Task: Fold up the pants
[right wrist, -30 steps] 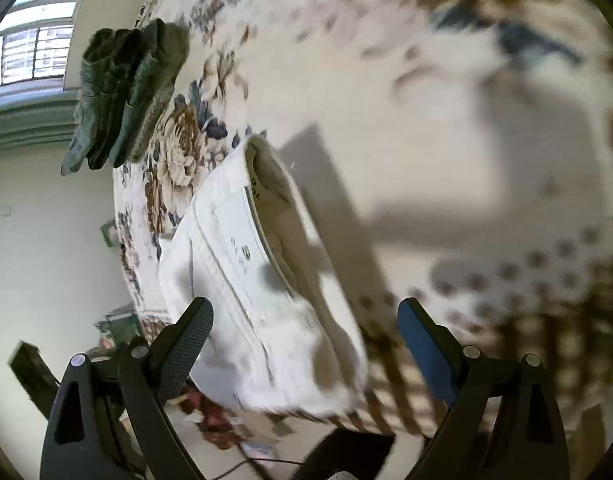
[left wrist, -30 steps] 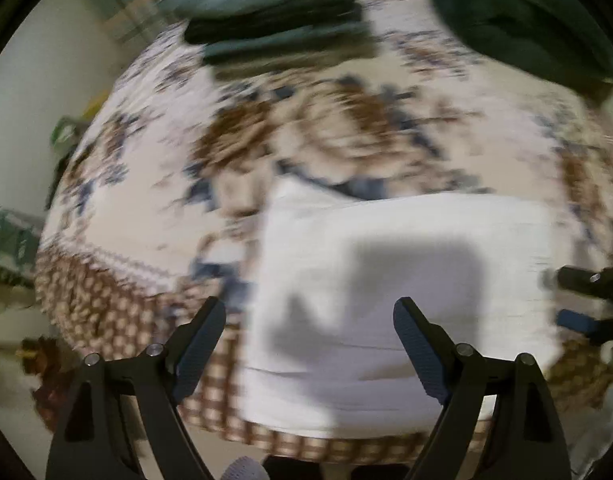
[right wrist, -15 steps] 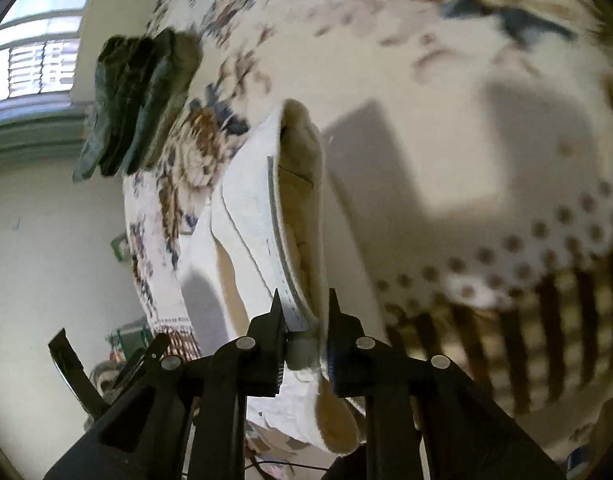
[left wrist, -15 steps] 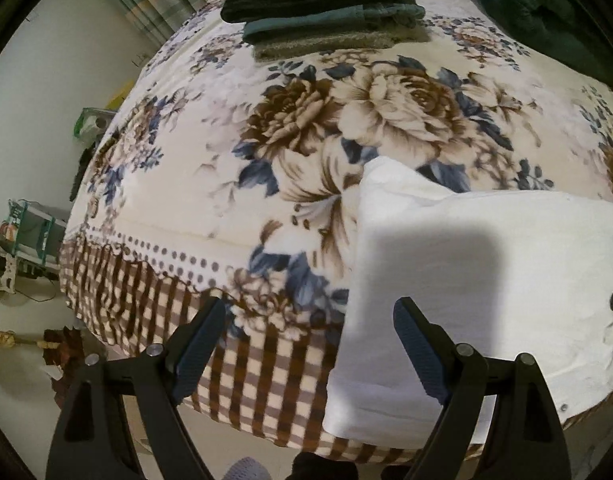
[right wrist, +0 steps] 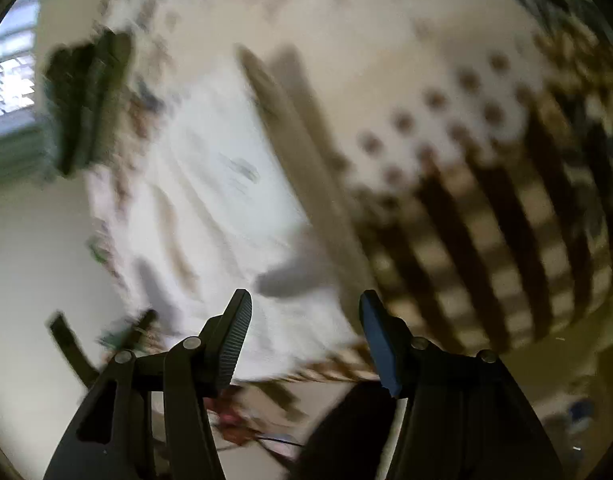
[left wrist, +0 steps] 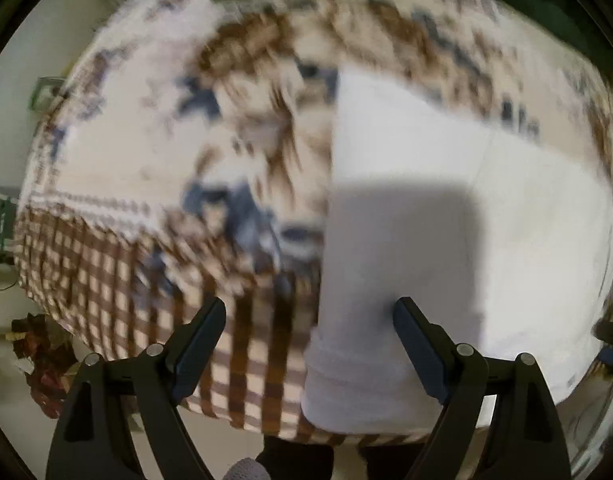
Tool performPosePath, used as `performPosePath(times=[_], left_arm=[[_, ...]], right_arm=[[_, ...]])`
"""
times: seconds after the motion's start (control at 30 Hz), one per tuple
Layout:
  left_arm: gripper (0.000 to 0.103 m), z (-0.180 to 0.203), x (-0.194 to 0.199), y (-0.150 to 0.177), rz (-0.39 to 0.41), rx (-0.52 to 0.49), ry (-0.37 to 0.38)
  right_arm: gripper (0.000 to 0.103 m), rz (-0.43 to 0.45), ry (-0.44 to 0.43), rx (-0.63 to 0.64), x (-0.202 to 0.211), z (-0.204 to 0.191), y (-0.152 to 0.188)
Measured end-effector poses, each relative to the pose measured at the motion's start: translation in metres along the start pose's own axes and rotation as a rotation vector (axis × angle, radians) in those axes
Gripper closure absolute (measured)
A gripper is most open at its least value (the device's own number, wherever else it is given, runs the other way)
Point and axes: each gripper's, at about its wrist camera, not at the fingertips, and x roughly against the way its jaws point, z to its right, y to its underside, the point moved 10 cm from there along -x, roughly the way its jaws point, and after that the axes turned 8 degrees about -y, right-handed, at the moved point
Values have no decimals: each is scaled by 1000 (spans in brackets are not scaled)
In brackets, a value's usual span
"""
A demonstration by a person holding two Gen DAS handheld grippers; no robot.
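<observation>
White pants (left wrist: 446, 216) lie folded flat at the bed (left wrist: 146, 152) edge, near side overhanging the checked border. Left tool (left wrist: 308, 338) released, straddling the pants' left edge, likely for a grab. Right tool (right wrist: 304, 334) released over the other end, gripping nothing.

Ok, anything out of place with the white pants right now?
Slightly: the folded white pants lie at the blanket's checked border, near end drooping over the edge. Both tongs, left and right, are open and empty. Motion blur hides finer detail.
</observation>
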Motion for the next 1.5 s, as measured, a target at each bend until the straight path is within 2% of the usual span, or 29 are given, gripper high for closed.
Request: performPosePath(times=[0.03, 0.1, 0.23, 0.4, 0.5, 0.57, 0.63, 0.73, 0.8, 0.83, 0.9, 1.03, 1.1, 1.2, 1.27, 1.3, 1.4, 1.5], left_arm=[[15, 1, -7, 8, -25, -11, 13], [13, 0, -19, 29, -67, -15, 41], [13, -16, -5, 47, -45, 68, 126], [13, -32, 16, 38, -3, 191, 190], [13, -38, 17, 27, 20, 258, 232], [13, -35, 9, 24, 1, 247, 223], [13, -29, 1, 22, -14, 218, 206], [13, -26, -6, 20, -31, 196, 197], [13, -24, -10, 17, -30, 174, 178], [12, -23, -13, 15, -30, 164, 162], [12, -26, -20, 9, -36, 163, 134], [7, -31, -33, -14, -48, 156, 102], [7, -37, -30, -24, -45, 157, 103], [7, -51, -12, -39, -12, 185, 138], [7, -59, -1, -58, 17, 226, 201], [7, -61, 2, -72, 31, 240, 229], [7, -52, -4, -110, 48, 247, 271], [9, -33, -23, -138, 32, 243, 310]], right_arm=[[41, 1, 61, 7, -5, 10, 2], [41, 13, 75, 0, -9, 13, 3], [41, 29, 86, 0, -4, 4, 6], [40, 74, -28, -72, 15, -13, 20], [40, 99, -57, -72, 16, -27, 31], [40, 78, -62, -59, 8, -34, 40], [40, 25, -98, -49, -8, -47, 52], [40, -94, -88, 19, -38, -70, 79], [40, -129, -90, 42, -55, -80, 88], [41, -131, -66, 42, -65, -81, 87], [60, -60, -46, -8, -72, -78, 72], [65, 12, -130, -207, -67, -64, 56], [65, 12, -129, -218, -65, -61, 58], [60, -32, -106, -178, -51, -61, 71], [45, -23, -101, -145, -36, -62, 66], [40, 3, -97, -127, -24, -61, 62], [31, 158, -39, -37, 19, -54, 27], [29, 206, -64, -35, 28, -46, -18]])
